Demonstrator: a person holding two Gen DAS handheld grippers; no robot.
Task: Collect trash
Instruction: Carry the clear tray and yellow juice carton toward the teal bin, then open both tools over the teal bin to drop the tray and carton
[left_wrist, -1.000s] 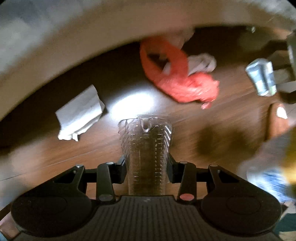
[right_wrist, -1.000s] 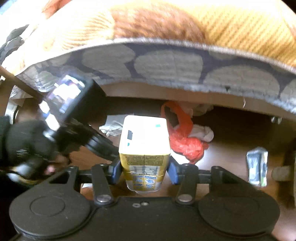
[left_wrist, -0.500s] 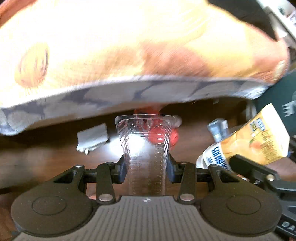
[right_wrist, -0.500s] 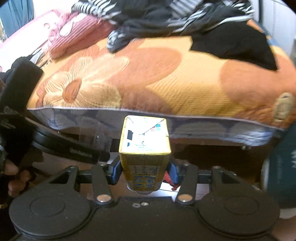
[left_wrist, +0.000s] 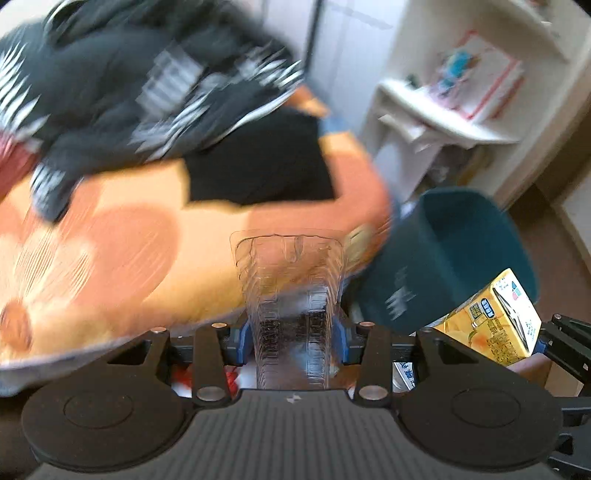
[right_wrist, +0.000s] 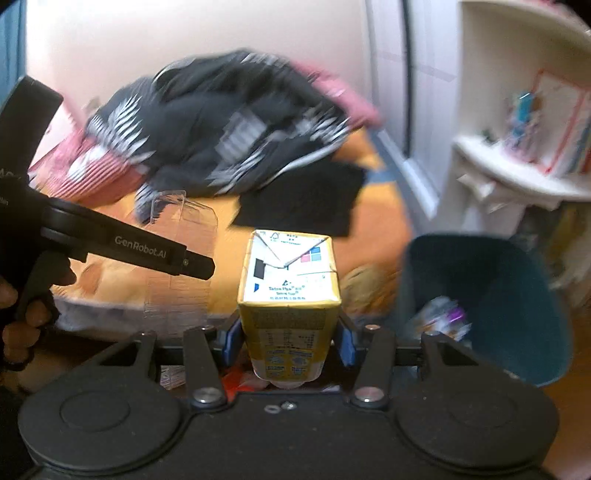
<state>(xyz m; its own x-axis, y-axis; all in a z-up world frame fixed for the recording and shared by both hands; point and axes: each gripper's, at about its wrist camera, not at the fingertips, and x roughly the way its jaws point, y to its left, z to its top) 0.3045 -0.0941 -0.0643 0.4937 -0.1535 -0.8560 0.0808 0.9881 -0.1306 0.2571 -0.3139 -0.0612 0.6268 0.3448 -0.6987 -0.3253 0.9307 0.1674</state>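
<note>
Left wrist view: a clear plastic container (left_wrist: 290, 295) is pinched between the pads of the left tool (left_wrist: 291, 332), held above the bed (left_wrist: 122, 251). A yellow juice carton (right_wrist: 289, 295) is clamped in the right tool (right_wrist: 290, 341). A teal trash bin (right_wrist: 491, 306) is seen beside the bed's corner, some wrappers lying inside.

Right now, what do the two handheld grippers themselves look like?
Both match: the left gripper and right gripper have matte black bodies with two round discs, black linkage arms with silver pivot pins, and blue finger pads. The right wrist view shows the left one's black handle lettered "GenRobot.AI" in white. No cables or sleeves visible.
</note>
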